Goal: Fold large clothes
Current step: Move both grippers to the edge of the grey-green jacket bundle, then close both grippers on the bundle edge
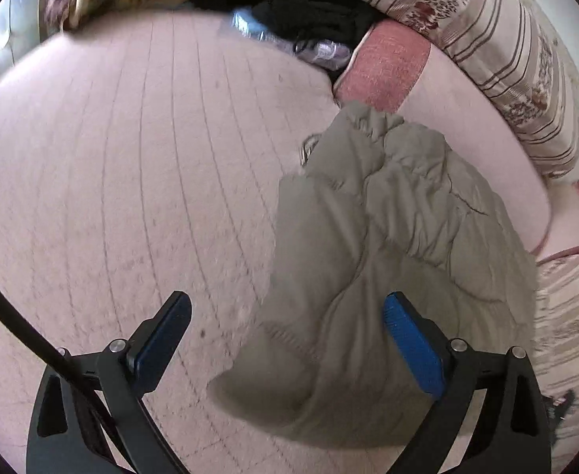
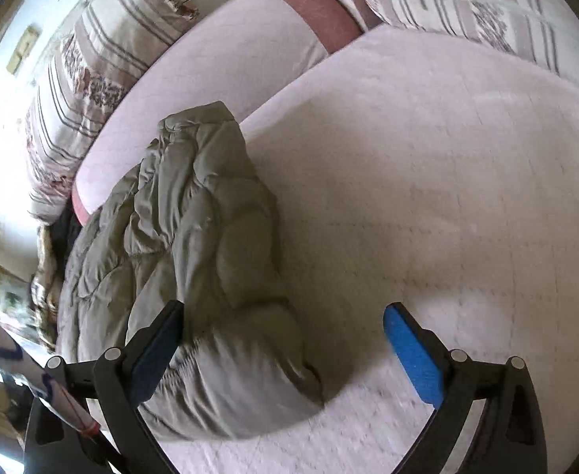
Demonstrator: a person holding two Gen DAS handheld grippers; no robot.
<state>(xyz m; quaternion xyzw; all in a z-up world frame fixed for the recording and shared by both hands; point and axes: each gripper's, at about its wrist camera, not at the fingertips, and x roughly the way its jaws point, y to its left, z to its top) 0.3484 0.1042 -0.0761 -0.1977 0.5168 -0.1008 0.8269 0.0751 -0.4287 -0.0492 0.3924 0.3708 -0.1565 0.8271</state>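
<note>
A grey-green padded jacket (image 1: 388,256) lies bunched in a long heap on the pale pink bed cover (image 1: 131,166). My left gripper (image 1: 289,316) is open above the jacket's near end, which lies between and below the fingers; it holds nothing. In the right wrist view the same jacket (image 2: 194,245) runs from the lower middle up to the left. My right gripper (image 2: 285,328) is open and empty over the jacket's near cuffed end, with the left finger (image 2: 159,351) in front of the fabric.
Striped patterned pillows (image 1: 506,59) and a pink bolster (image 1: 384,63) line the bed's far edge. Black clothes (image 1: 313,12) and a plastic bag (image 1: 325,53) lie at the back. In the right wrist view, striped pillows (image 2: 91,63) and bare bed cover (image 2: 447,181) fill the right.
</note>
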